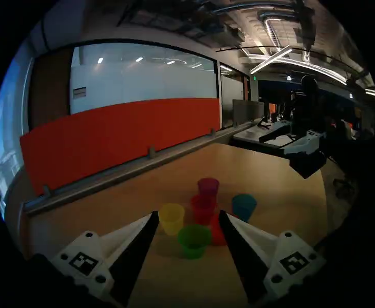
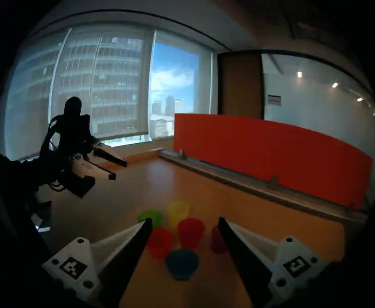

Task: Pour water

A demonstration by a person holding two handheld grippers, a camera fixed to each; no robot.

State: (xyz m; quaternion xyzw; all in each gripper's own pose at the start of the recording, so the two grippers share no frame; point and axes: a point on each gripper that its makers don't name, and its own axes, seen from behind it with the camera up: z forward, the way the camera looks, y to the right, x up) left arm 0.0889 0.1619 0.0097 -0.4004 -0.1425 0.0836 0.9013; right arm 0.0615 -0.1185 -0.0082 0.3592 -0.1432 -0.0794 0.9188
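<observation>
Left gripper (image 1: 188, 215) and right gripper (image 2: 184, 222) both gape, empty, near lower-centre cups (image 1: 203, 205); straddle one squarely, sparing neighbours.

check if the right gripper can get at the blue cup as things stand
Probably yes: the blue cup stands nearest, centred ahead of the open right gripper, with no other cup in front of it.

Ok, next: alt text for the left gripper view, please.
The open left hand-held gripper frames six coloured cups clustered on a wooden table. An orange partition runs along the table's far side, and the right hand-held gripper hovers at the right.
</observation>
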